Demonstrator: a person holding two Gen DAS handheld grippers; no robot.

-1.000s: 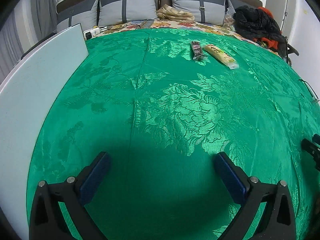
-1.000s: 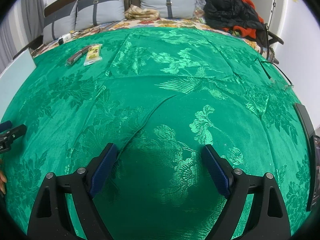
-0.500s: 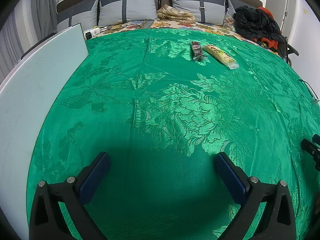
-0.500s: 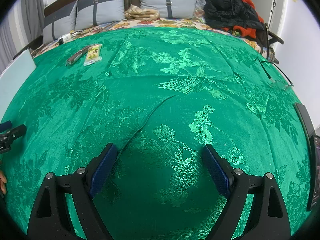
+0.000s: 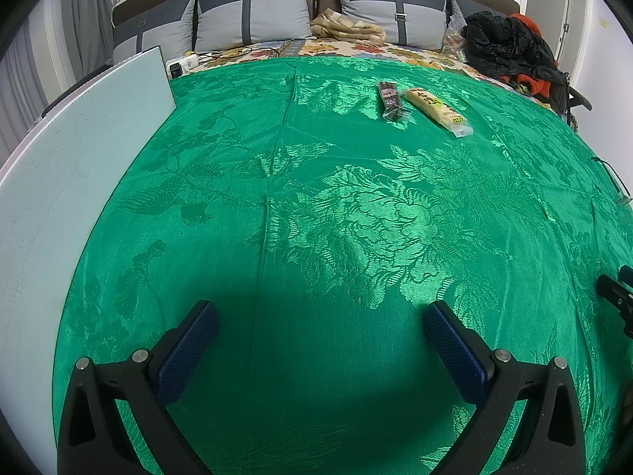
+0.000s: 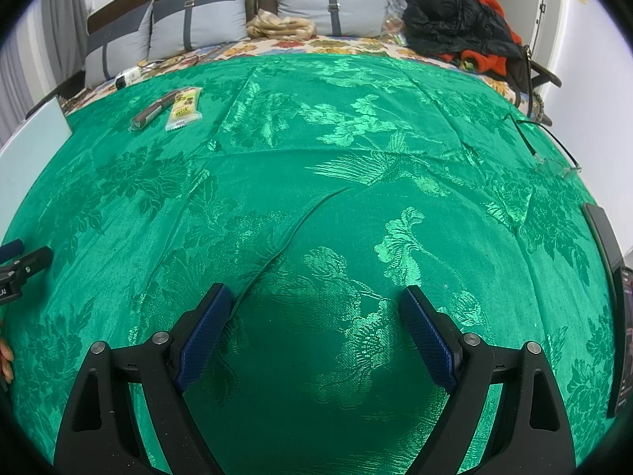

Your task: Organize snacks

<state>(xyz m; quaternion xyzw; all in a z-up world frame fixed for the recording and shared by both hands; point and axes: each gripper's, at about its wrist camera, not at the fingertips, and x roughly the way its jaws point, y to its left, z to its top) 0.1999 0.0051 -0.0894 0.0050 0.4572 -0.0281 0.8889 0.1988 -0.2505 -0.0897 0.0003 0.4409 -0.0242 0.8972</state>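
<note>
Two snack packets lie side by side far off on a green brocade cloth (image 5: pixel 316 237): a dark brown bar (image 5: pixel 391 99) and a long yellow packet (image 5: pixel 436 111). The right wrist view has them at the upper left, the dark bar (image 6: pixel 152 112) and the yellow packet (image 6: pixel 185 107). My left gripper (image 5: pixel 320 316) hovers open over bare cloth near the front edge, nothing between its blue pads. Just as wide open and empty is my right gripper (image 6: pixel 315 297), low above the cloth (image 6: pixel 356 198). Each gripper's tip shows at the edge of the other's view.
A pale board (image 5: pixel 59 182) runs along the cloth's left side. Grey pillows (image 5: pixel 253 16), a folded beige cloth (image 5: pixel 348 27) and a black and red heap of clothes (image 5: pixel 510 51) lie at the back. Eyeglasses (image 6: pixel 550 154) and dark flat devices (image 6: pixel 609 237) sit at the right edge.
</note>
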